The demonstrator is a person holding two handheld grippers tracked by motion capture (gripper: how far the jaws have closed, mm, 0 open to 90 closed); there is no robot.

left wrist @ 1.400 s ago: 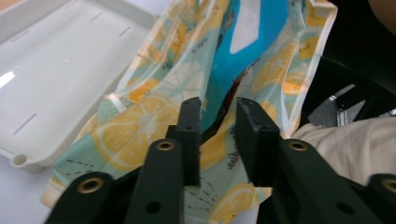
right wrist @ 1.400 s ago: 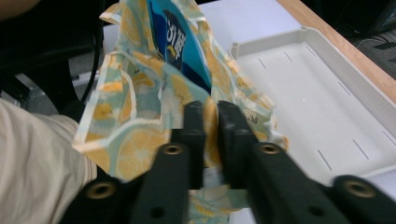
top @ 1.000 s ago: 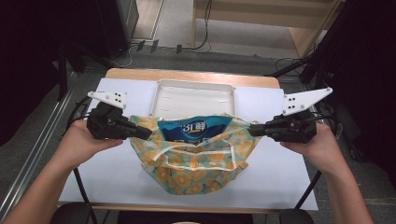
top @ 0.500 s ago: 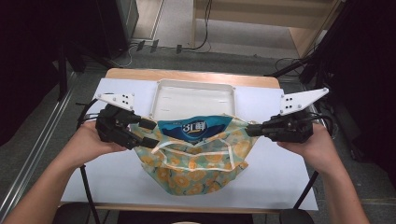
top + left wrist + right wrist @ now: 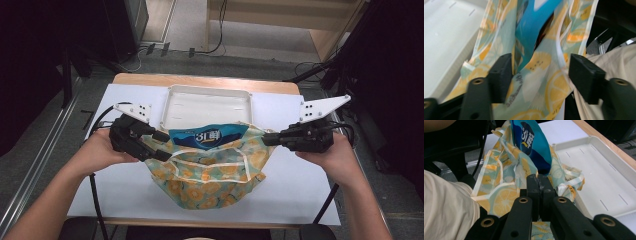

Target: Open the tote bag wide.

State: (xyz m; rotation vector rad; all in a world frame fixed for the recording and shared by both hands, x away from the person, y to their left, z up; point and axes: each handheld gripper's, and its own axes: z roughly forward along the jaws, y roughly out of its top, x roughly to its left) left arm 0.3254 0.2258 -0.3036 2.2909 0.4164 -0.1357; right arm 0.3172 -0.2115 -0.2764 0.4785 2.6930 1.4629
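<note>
I am holding two tongs over the white-covered desk (image 5: 125, 190). My right tongs (image 5: 267, 138) are pinching shut on the rim of the one lemon-print fabric bag (image 5: 210, 175). My left tongs (image 5: 162, 145) are standing wide apart, having just been opening, with the bag's other edge loose between them. One blue snack packet (image 5: 207, 137) is sticking up from the bag, just in front of the one white plastic tray (image 5: 207, 102).

A white-topped table (image 5: 125, 185) carries a white tray (image 5: 172, 107) and a lemon-print bag (image 5: 210, 182), seemingly resting there.
</note>
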